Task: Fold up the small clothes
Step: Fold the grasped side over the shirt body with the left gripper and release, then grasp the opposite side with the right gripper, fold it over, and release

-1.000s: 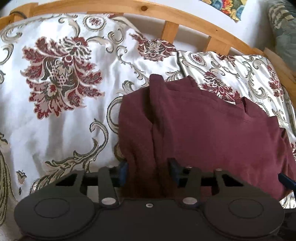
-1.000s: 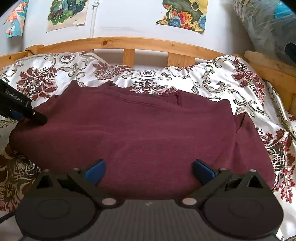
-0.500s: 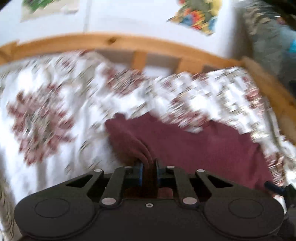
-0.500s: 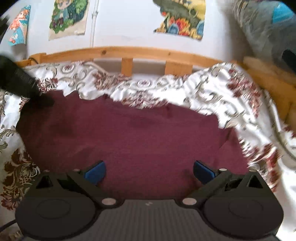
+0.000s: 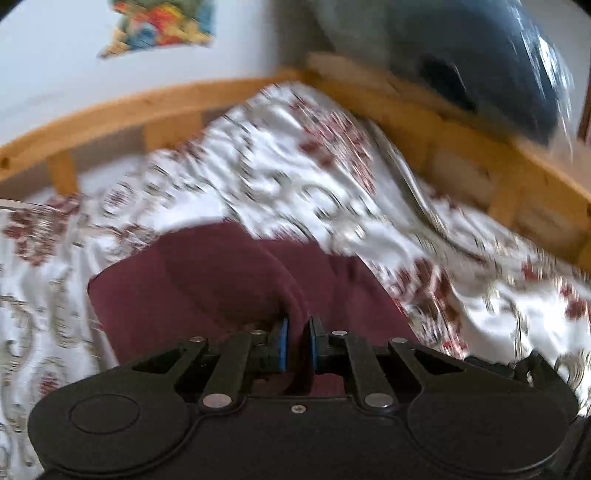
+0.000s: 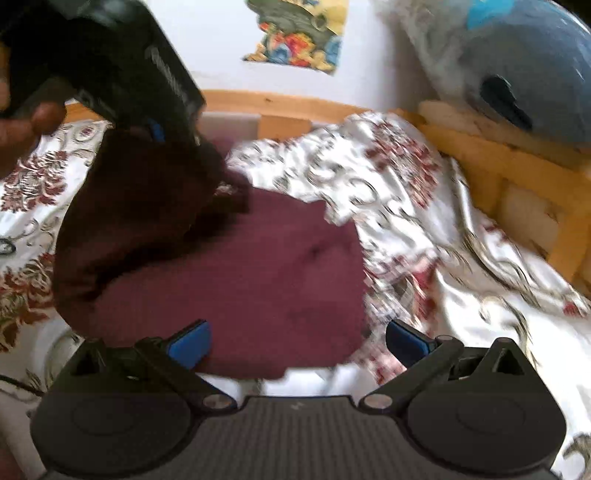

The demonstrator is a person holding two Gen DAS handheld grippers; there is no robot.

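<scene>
1. Floral satin bedspread (image 6: 399,206), white with dark red flowers and grey-gold scrolls, covers a bed with a light pine slatted frame (image 6: 491,162); the maroon knit garment (image 6: 258,280) lies on it, in front of both grippers.
2. That garment is soft, matte and plain, and its near part lies flat on the bedspread. In the right wrist view its left side is lifted into a dark, hanging fold, raised above the flat part.
3. On that lifted side, the left gripper (image 5: 297,341) has its blue pads pinched on a ridge of the maroon cloth; its jaws have just been closing, with the fabric between them.
4. Near the bedspread's front edge, the right gripper (image 6: 297,345) stands with its blue pads spread wide, and the garment's near edge lies between them without being pinched.
5. Beyond the bed, a white wall carries a colourful paper picture (image 6: 299,35), and a blue-grey plush toy (image 6: 524,70) rests on the frame's right rail.
6. Both views are blurred.
</scene>
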